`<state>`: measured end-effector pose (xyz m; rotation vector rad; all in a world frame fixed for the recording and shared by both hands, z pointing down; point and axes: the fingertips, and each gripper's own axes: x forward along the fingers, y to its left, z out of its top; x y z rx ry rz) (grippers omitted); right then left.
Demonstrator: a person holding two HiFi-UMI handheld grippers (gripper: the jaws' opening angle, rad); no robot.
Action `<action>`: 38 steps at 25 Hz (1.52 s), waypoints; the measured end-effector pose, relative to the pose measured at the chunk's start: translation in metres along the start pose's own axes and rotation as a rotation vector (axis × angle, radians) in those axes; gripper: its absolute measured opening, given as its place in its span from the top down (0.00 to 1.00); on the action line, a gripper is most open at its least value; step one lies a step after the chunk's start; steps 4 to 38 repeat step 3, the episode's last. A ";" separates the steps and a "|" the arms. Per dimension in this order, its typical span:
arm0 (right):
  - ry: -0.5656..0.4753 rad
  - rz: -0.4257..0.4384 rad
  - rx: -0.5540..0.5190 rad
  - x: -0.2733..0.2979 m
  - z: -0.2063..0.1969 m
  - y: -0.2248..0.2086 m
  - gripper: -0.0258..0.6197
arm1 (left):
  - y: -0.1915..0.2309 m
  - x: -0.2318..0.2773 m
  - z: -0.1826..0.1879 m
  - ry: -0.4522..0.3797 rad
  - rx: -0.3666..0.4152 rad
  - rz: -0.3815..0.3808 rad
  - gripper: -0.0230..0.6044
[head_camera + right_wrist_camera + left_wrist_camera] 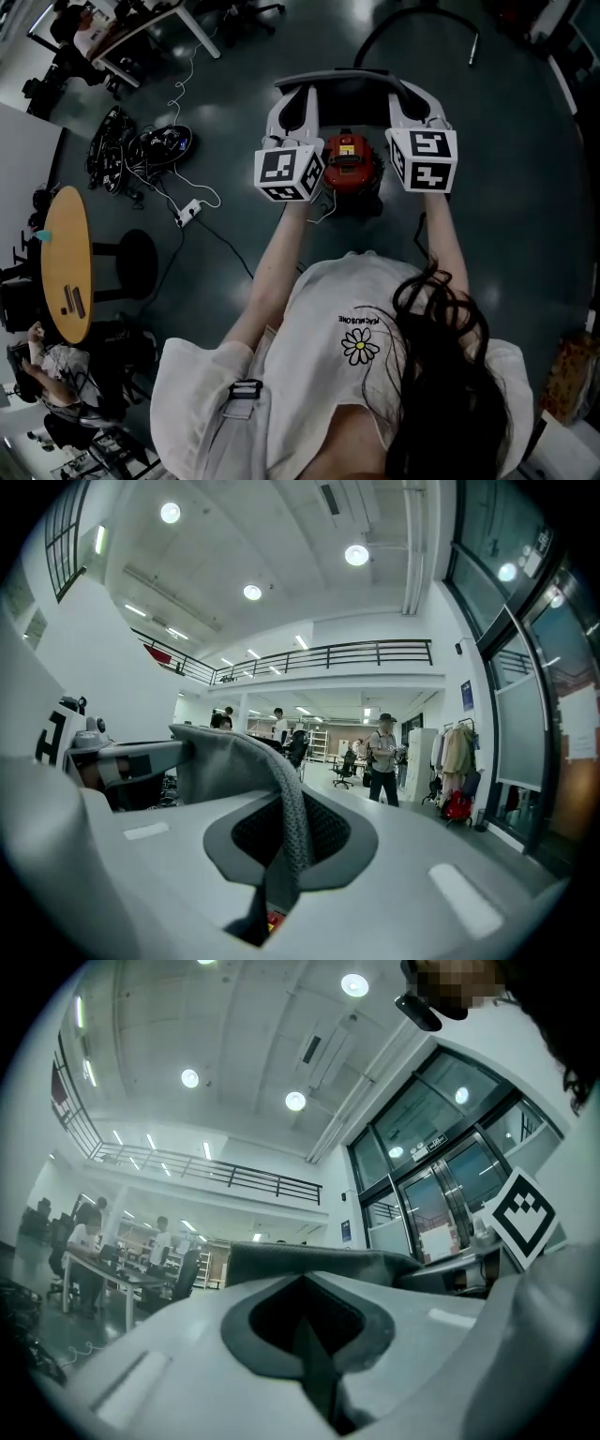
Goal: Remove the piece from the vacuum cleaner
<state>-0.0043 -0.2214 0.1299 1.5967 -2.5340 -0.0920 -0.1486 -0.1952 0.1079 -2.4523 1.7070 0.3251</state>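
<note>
Vacuum cleaner (352,167), red and squat, is seen on the floor (497,197) below the two marker cubes. Its grey piece (347,79), a flexible textured band, is stretched in an arc from one gripper to the other. The left gripper (292,94) is closed on one end of the piece (319,1262), which is pinched in the seam of its jaws. The right gripper (414,98) is clamped on the other end (248,761) in the same way.

A two-ended hold is probably chosen so that the limp band is kept taut and cannot droop or snag. The piece appears to be clear of the vacuum cleaner, so the removal is judged largely done. Whether any part remains joined to it cannot be told.
</note>
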 end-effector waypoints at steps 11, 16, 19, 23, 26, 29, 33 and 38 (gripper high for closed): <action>-0.002 0.000 -0.008 0.004 0.000 0.002 0.91 | 0.005 0.001 -0.004 0.005 0.003 0.000 0.96; -0.002 0.000 -0.008 0.004 0.000 0.002 0.91 | 0.005 0.001 -0.004 0.005 0.003 0.000 0.96; -0.002 0.000 -0.008 0.004 0.000 0.002 0.91 | 0.005 0.001 -0.004 0.005 0.003 0.000 0.96; -0.002 0.000 -0.008 0.004 0.000 0.002 0.91 | 0.005 0.001 -0.004 0.005 0.003 0.000 0.96; -0.002 0.000 -0.008 0.004 0.000 0.002 0.91 | 0.005 0.001 -0.004 0.005 0.003 0.000 0.96; -0.002 0.000 -0.008 0.004 0.000 0.002 0.91 | 0.005 0.001 -0.004 0.005 0.003 0.000 0.96; -0.002 0.000 -0.008 0.004 0.000 0.002 0.91 | 0.005 0.001 -0.004 0.005 0.003 0.000 0.96; -0.002 0.000 -0.008 0.004 0.000 0.002 0.91 | 0.005 0.001 -0.004 0.005 0.003 0.000 0.96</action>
